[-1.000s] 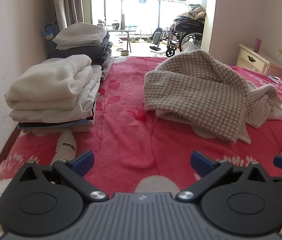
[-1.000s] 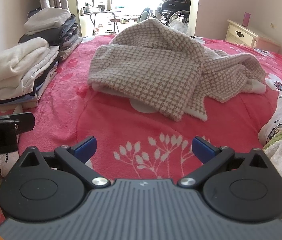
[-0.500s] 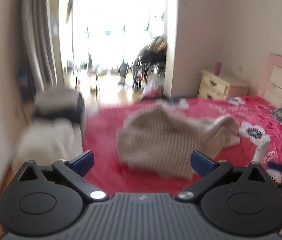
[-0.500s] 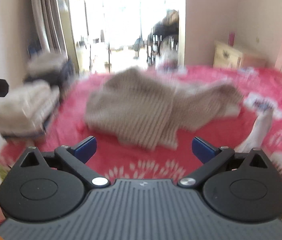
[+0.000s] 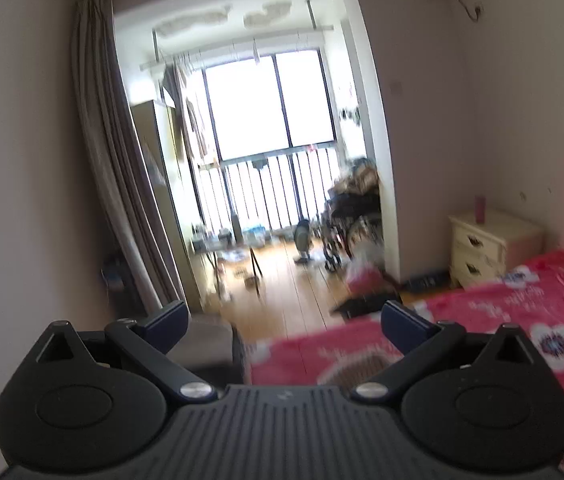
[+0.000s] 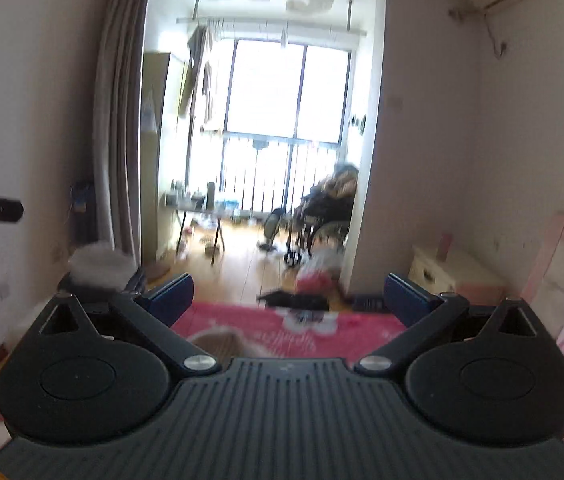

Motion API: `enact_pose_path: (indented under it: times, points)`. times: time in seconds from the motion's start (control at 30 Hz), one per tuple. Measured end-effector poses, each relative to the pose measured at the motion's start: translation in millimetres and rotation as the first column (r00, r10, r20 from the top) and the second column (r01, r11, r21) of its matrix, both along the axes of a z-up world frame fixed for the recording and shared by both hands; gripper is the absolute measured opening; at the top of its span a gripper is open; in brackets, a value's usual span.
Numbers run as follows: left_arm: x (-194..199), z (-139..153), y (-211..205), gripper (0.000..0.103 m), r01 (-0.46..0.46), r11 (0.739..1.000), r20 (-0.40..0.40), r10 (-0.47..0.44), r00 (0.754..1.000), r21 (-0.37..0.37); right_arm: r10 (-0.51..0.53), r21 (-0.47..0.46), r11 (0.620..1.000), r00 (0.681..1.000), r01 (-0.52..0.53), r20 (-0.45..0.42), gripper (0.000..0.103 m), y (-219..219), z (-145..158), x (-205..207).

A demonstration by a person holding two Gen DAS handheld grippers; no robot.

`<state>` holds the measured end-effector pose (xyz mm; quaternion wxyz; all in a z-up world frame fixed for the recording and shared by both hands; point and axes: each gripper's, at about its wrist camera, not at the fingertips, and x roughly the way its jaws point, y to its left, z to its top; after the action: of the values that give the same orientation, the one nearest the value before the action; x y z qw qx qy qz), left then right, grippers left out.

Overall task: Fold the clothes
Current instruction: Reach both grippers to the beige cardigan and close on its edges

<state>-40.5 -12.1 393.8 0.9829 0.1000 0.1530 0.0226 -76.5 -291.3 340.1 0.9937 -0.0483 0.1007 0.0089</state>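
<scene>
- Red floral bedspread [image 5: 522, 320] fills lower right; balcony window [image 5: 266, 100] far.
- Left gripper [image 5: 282, 320] and right gripper [image 6: 288, 296] — fingers apart, empty, aimed high.
- Clothes barely visible: pale stack [image 6: 98, 266] at left wall.
- Step, likely: between garments — next, tilt down and find cloth.

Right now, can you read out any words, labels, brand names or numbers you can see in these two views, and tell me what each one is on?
None can be read.
Small mark at the middle of the left gripper body: too small and blurred.
Same mark on the right gripper body: too blurred.
</scene>
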Motion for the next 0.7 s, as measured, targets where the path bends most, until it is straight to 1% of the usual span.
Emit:
enact_pose_path:
  times: [0.07,0.13,0.17,0.23,0.27,0.3,0.37,0.4,0.47,0.5,0.53,0.6,0.67,0.7]
  points:
    - [21.4,1.8,-14.3,0.103,0.026,1.0,0.032,-0.026,0.999,-0.007,-0.023,-0.005,1.0,0.998,0.024,0.063,0.102,-13.9,-3.6,15.2]
    - [44.6,-13.4,-28.5,0.103,0.065,0.998,0.038,-0.065,0.997,-0.01,-0.055,0.011,0.998,0.994,0.054,0.094,0.102,-29.0,-6.9,37.5]
    - [55.4,-27.2,-33.6,0.103,0.083,0.996,0.029,-0.083,0.996,-0.009,-0.082,0.049,0.996,0.993,0.079,0.082,0.102,-40.7,-11.1,56.6]
    - [74.7,-62.9,-39.5,0.103,0.117,0.993,0.014,-0.117,0.993,0.001,-0.129,0.173,0.977,0.991,0.123,0.025,0.102,-68.2,-19.0,102.1]
    - [84.4,-83.8,-42.3,0.103,0.13,0.991,0.014,-0.13,0.991,0.014,-0.156,0.234,0.96,0.988,0.152,-0.003,0.102,-82.4,-27.1,124.5]
    - [94.0,-104.5,-45.7,0.103,0.147,0.989,0.015,-0.147,0.989,0.03,-0.19,0.305,0.934,0.982,0.187,-0.021,0.102,-95.9,-32.3,145.6]
    - [115.1,-144.2,-57.4,0.103,0.202,0.977,0.029,-0.204,0.978,0.075,-0.242,0.445,0.865,0.97,0.231,-0.033,0.102,-119.3,-47.2,183.7]
    - [126.8,-163.5,-64.6,0.103,0.229,0.968,0.032,-0.233,0.972,0.099,-0.27,0.49,0.835,0.962,0.249,-0.029,0.102,-126.7,-56.5,201.1]
    - [156.7,-200.1,-84.9,0.103,0.288,0.945,-0.005,-0.291,0.957,0.156,-0.324,0.539,0.792,0.946,0.288,-0.029,0.102,-134.7,-74.9,239.8]
    - [171.6,-218.5,-93.6,0.103,0.319,0.933,-0.027,-0.319,0.947,0.168,-0.348,0.542,0.783,0.937,0.306,-0.026,0.102,-137.8,-82.9,258.5]
    - [184.7,-234.6,-101.6,0.103,0.353,0.92,-0.045,-0.351,0.935,0.171,-0.366,0.535,0.783,0.93,0.318,-0.018,0.102,-139.5,-91.9,277.3]
    - [207.3,-264.8,-117.3,0.103,0.422,0.889,-0.078,-0.415,0.907,0.176,-0.382,0.489,0.806,0.924,0.334,-0.001,0.102,-139.6,-106.9,313.9]
    - [225.6,-291.0,-123.8,0.103,0.476,0.865,-0.116,-0.463,0.879,0.16,-0.365,0.425,0.846,0.931,0.322,0.022,0.102,-142.8,-118.9,340.9]
    - [234.1,-303.9,-126.9,0.103,0.504,0.85,-0.137,-0.486,0.863,0.152,-0.339,0.404,0.864,0.941,0.302,0.021,0.102,-146.1,-123.6,345.9]
